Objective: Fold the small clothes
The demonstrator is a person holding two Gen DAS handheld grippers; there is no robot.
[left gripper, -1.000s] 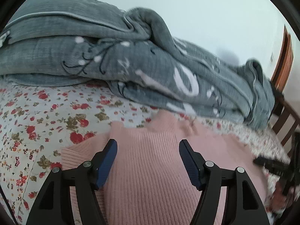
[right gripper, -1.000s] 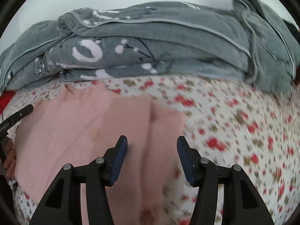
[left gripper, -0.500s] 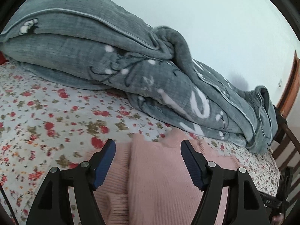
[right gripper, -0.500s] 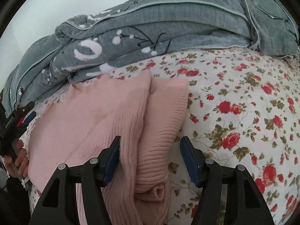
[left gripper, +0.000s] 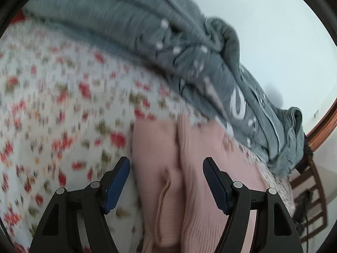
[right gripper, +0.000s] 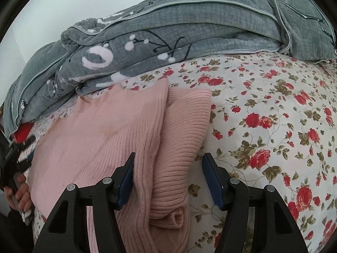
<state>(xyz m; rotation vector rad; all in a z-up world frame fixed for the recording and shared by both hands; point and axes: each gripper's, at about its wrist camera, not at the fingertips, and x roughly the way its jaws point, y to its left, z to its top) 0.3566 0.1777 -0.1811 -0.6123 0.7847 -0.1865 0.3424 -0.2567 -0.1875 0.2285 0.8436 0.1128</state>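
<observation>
A pink ribbed knit sweater (right gripper: 101, 135) lies flat on the floral bed sheet (right gripper: 273, 116). Its right sleeve (right gripper: 183, 139) lies folded alongside the body. My right gripper (right gripper: 167, 175) is open and empty, its jaws either side of that sleeve, just above it. In the left wrist view the sweater (left gripper: 202, 168) shows with its left sleeve (left gripper: 155, 158) along the edge. My left gripper (left gripper: 166, 175) is open and empty over that sleeve. The left view is blurred. The left gripper also shows at the right wrist view's left edge (right gripper: 12, 158).
A bunched grey quilt (right gripper: 189, 33) lies along the far side of the bed, also in the left wrist view (left gripper: 168, 42). A wooden chair (left gripper: 311, 189) stands past the bed's right end. Floral sheet (left gripper: 52, 105) spreads left of the sweater.
Both grippers have moved outward to the sweater's side edges and lower. The left one swung left over the left sleeve, the right one came closer over the right sleeve. Both stayed open.
</observation>
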